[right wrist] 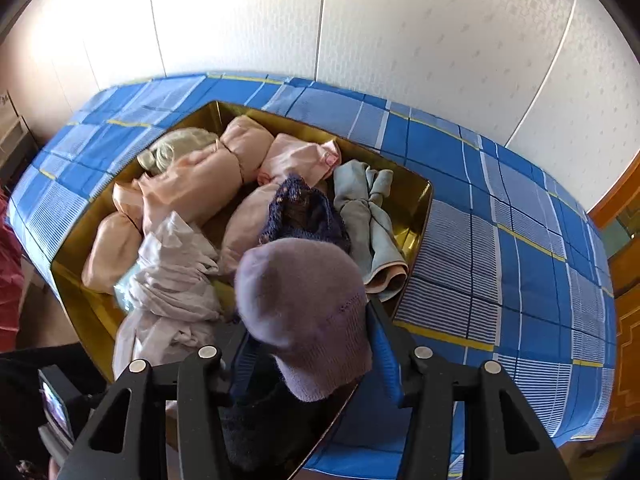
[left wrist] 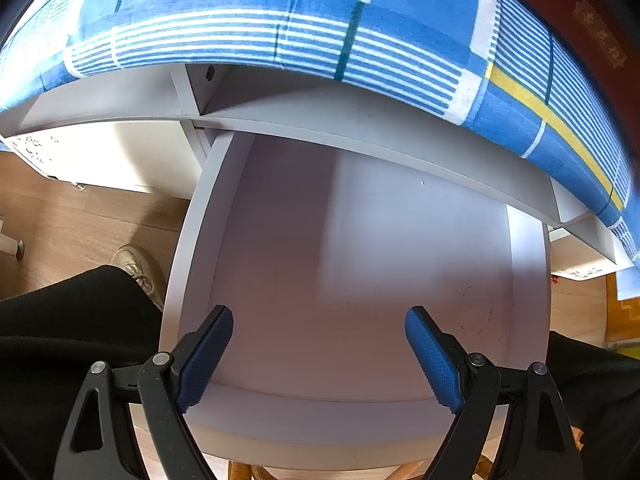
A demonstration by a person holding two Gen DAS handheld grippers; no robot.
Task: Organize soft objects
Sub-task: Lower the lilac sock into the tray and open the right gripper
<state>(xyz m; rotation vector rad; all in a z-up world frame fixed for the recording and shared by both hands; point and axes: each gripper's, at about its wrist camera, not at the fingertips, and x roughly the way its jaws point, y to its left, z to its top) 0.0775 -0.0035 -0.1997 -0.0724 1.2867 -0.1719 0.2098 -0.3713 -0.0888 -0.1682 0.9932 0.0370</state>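
left wrist cam looks steeply down from close into a pulled-out white drawer (left wrist: 360, 260), the blue plaid cloth (left wrist: 280, 20) arching across the top of frame. right wrist cam sits above the gold box (right wrist: 416, 208) of clothes, facing the wall. both views share only that plaid cloth (right wrist: 500, 208)

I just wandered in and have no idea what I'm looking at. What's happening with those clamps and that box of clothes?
A person is sorting soft things using two handheld grippers. The right gripper is closed on a purple knit hat, above a gold box full of rolled clothes on the blue checked bedspread. The left gripper is open and holds nothing, hovering over a pulled-out white drawer below the bed.
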